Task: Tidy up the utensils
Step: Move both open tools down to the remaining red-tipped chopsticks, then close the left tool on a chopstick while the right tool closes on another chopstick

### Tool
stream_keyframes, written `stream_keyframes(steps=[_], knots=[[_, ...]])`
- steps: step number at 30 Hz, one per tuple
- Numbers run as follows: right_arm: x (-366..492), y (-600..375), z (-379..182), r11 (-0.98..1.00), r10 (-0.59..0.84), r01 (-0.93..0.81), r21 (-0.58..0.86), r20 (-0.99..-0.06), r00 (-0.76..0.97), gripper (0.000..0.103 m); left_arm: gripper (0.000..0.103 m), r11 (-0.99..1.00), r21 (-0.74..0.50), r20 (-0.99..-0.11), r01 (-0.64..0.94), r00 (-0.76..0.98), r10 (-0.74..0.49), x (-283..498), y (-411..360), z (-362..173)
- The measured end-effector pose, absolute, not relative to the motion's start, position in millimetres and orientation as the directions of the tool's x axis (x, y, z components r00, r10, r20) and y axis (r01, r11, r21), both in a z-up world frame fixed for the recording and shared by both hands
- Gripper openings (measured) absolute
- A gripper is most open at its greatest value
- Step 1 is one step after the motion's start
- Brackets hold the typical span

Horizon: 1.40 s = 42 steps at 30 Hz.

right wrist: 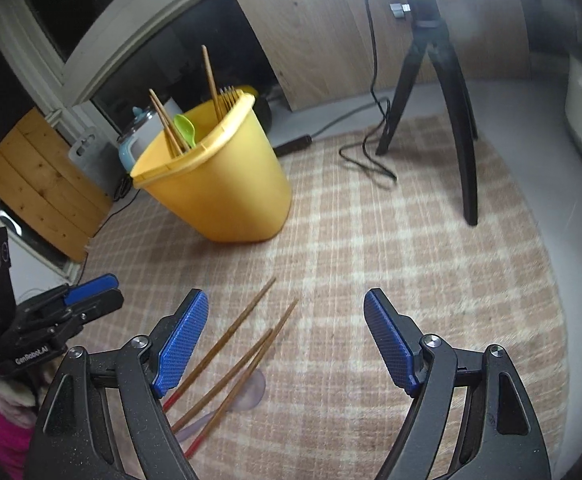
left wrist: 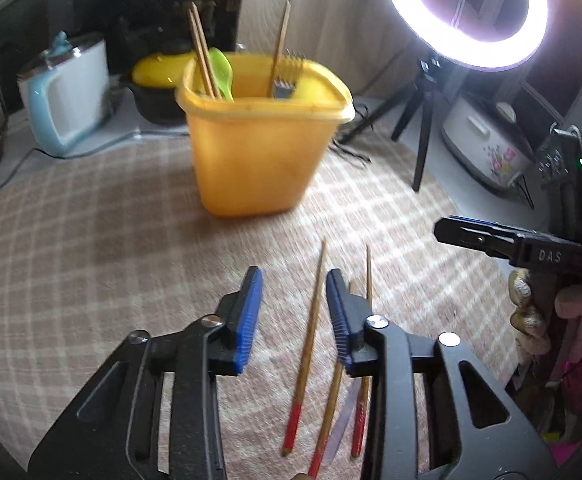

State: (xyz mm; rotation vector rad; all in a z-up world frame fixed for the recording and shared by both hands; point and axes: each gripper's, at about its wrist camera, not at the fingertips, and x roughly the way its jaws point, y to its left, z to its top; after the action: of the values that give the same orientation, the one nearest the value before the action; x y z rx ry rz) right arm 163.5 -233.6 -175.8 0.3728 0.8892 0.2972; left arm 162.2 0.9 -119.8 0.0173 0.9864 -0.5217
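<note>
A yellow plastic bin [left wrist: 251, 152] [right wrist: 219, 188] stands on the checked cloth and holds chopsticks [left wrist: 203, 52], a green spoon [left wrist: 223, 72] and a fork [left wrist: 289, 76]. Three red-tipped wooden chopsticks [left wrist: 309, 344] [right wrist: 227, 340] lie loose on the cloth, over a pale translucent spoon [right wrist: 247, 394]. My left gripper [left wrist: 295, 280] is open and empty, low over the loose chopsticks, with one chopstick between its fingers. My right gripper [right wrist: 285, 300] is open and empty just right of the chopsticks; it also shows in the left wrist view [left wrist: 451, 228].
A ring light [left wrist: 463, 12] on a black tripod [right wrist: 451, 92] stands behind right, its cable [right wrist: 367, 160] trailing on the cloth. A blue-white kettle [left wrist: 67, 96], a yellow-lidded pot [left wrist: 159, 80] and a floral rice cooker [left wrist: 487, 144] line the back.
</note>
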Motion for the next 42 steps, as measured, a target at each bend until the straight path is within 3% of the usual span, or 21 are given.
stream_keyframes(steps=[3, 7, 12, 26, 37, 39, 42], knots=[[167.5, -231.9, -188.7, 0.879, 0.432, -0.082, 0.469, -0.713, 0.553, 0.065, 0.024, 0.865, -0.236, -0.815, 0.442, 0.394, -0.424, 162.9, -6.7, -130.3], [173.1, -228.8, -203.5, 0.85, 0.481, -0.068, 0.522, -0.718, 0.503, 0.058, 0.015, 0.851, -0.259, -0.837, 0.457, 0.333, -0.434, 163.9, -18.4, -145.6], [179.6, -223.7, -217.1, 0.822, 0.526, -0.053, 0.568, -0.718, 0.456, 0.038, 0.015, 0.845, -0.27, -0.862, 0.461, 0.276, -0.426, 168.7, -32.3, -162.9], [192.2, -223.0, -229.3, 0.793, 0.561, -0.025, 0.608, -0.716, 0.416, 0.028, 0.014, 0.852, -0.178, -0.911, 0.492, 0.244, -0.331, 180.0, -61.6, -188.9], [199.3, -222.8, -235.5, 0.791, 0.568, -0.017, 0.612, -0.723, 0.394, 0.025, 0.014, 0.856, -0.177, -0.93, 0.485, 0.201, -0.307, 194.0, -68.4, -211.4], [201.2, -222.8, -237.1, 0.79, 0.569, -0.015, 0.613, -0.724, 0.389, 0.021, 0.014, 0.852, -0.166, -0.925, 0.496, 0.223, -0.309, 194.5, -69.7, -212.0], [203.9, -221.1, -240.1, 0.791, 0.568, -0.012, 0.611, -0.728, 0.383, 0.019, 0.005, 0.855, -0.166, -0.921, 0.491, 0.232, -0.312, 197.2, -67.7, -214.2]])
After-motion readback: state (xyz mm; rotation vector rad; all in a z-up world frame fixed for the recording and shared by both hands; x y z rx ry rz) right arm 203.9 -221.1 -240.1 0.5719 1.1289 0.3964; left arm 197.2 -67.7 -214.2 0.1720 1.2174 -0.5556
